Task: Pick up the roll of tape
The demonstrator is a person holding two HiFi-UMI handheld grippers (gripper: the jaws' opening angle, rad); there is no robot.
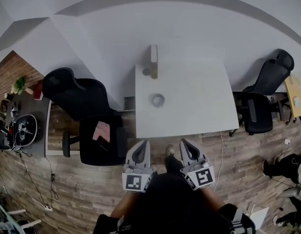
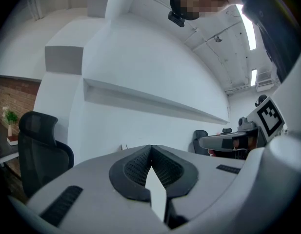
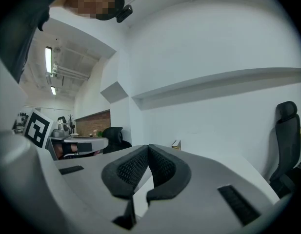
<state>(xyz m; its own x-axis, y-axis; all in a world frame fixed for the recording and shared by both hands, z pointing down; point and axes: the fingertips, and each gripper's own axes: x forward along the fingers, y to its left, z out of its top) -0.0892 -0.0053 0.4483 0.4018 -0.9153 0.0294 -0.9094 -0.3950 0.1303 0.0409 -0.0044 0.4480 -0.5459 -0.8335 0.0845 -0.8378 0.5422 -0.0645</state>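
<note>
The roll of tape [image 1: 158, 100] lies flat near the middle of a white table [image 1: 199, 106], a pale grey ring. Both grippers are held side by side short of the table's near edge, above the wooden floor, pointing toward it. My left gripper [image 1: 142, 142] is shut with nothing in it, and its dark ribbed pads meet in the left gripper view [image 2: 150, 148]. My right gripper [image 1: 185, 141] is also shut and empty [image 3: 148, 146]. The tape is out of sight in both gripper views, behind the jaws.
A small upright box [image 1: 153, 58] stands at the table's far edge. A black office chair [image 1: 94, 118] with a pink item [image 1: 101, 130] on its seat sits left of the table. Another black chair [image 1: 262, 99] stands right. A cable [image 1: 221, 155] hangs off the table's near right corner.
</note>
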